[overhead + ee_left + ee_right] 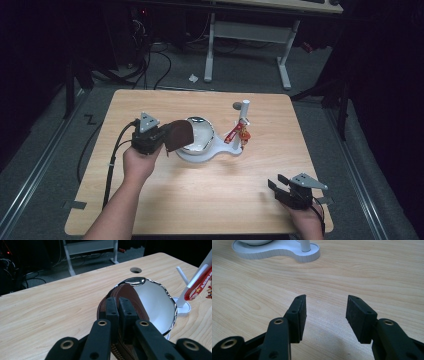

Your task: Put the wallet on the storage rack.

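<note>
High view has the left gripper [167,136] clamped tight on a brown leather pouch [179,135], holding it against the 9 o'clock edge of the shiny metal bowl [201,134] that sits on a white stand [210,152] mid-surface [200,200]. Right gripper [280,186] sits at about 5 o'clock with its jaws spread, nothing in them. Probably best to lift the pouch clear over the rim before letting go, and stay off the white post [244,114] with the red tag [236,132] at 3 o'clock.
</note>
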`<state>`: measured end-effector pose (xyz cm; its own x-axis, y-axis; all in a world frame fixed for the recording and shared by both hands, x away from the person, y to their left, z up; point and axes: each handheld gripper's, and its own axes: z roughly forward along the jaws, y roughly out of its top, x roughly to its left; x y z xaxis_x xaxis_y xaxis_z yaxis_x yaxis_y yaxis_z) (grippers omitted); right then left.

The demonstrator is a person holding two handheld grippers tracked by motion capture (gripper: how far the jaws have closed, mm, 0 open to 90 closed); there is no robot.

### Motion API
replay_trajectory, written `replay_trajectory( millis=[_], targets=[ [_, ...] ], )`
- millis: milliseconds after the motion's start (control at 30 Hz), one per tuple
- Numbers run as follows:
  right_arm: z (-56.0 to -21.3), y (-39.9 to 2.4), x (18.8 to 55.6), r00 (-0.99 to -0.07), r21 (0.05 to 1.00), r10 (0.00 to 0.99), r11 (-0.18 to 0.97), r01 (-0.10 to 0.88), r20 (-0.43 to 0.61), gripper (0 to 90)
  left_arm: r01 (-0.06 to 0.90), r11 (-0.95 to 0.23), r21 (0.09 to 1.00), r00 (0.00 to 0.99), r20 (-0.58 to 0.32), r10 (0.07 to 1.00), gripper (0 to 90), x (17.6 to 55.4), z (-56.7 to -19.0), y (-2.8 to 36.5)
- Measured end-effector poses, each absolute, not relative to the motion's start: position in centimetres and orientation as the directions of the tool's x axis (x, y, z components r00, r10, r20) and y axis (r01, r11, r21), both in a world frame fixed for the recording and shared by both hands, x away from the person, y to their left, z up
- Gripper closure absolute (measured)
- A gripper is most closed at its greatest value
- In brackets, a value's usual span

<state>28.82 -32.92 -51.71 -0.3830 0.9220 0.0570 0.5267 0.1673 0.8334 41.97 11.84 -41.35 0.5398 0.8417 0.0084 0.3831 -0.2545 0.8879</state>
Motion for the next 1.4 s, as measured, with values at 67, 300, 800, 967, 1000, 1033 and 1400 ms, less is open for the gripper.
replay_trajectory(
  millis=[67, 300, 800, 967, 1000, 1033, 1400],
  targets=[
    [-51.7, -32.9, 28.8, -0.381, 0.833, 0.923, 0.165, 0.528, 0.058, 51.1, 0.384, -0.261, 0.886, 0.539, 0.015, 0.842, 86.9, 42.1, -41.3, 11.6],
    [-51.6, -33.0, 28.7, -0.382, 0.837, 0.922, 0.164, 0.522, 0.058, 51.1, 0.395, -0.272, 0.877, 0.537, 0.02, 0.843, 86.7, 42.4, -41.4, 10.8],
    [-51.7, -33.2, 28.8, -0.38, 0.834, 0.923, 0.16, 0.527, 0.063, 51.1, 0.42, -0.274, 0.865, 0.518, 0.019, 0.855, 86.5, 43.6, -42.0, 8.3],
    [-51.7, -33.0, 28.7, -0.384, 0.834, 0.921, 0.164, 0.527, 0.062, 51.1, 0.425, -0.278, 0.862, 0.506, 0.029, 0.862, 86.5, 43.7, -41.7, 7.8],
    [-51.7, -33.0, 28.8, -0.384, 0.833, 0.921, 0.165, 0.528, 0.06, 51.1, 0.421, -0.284, 0.861, 0.506, 0.037, 0.862, 86.5, 43.7, -41.6, 7.7],
    [-51.7, -33.0, 28.8, -0.385, 0.833, 0.921, 0.166, 0.527, 0.06, 51.1, 0.42, -0.289, 0.86, 0.505, 0.043, 0.862, 86.6, 43.7, -41.6, 7.6],
    [-51.7, -33.1, 28.8, -0.386, 0.833, 0.921, 0.165, 0.528, 0.062, 51.1, 0.431, -0.295, 0.853, 0.482, 0.059, 0.874, 86.5, 44.4, -42.3, 6.6]
  ],
)
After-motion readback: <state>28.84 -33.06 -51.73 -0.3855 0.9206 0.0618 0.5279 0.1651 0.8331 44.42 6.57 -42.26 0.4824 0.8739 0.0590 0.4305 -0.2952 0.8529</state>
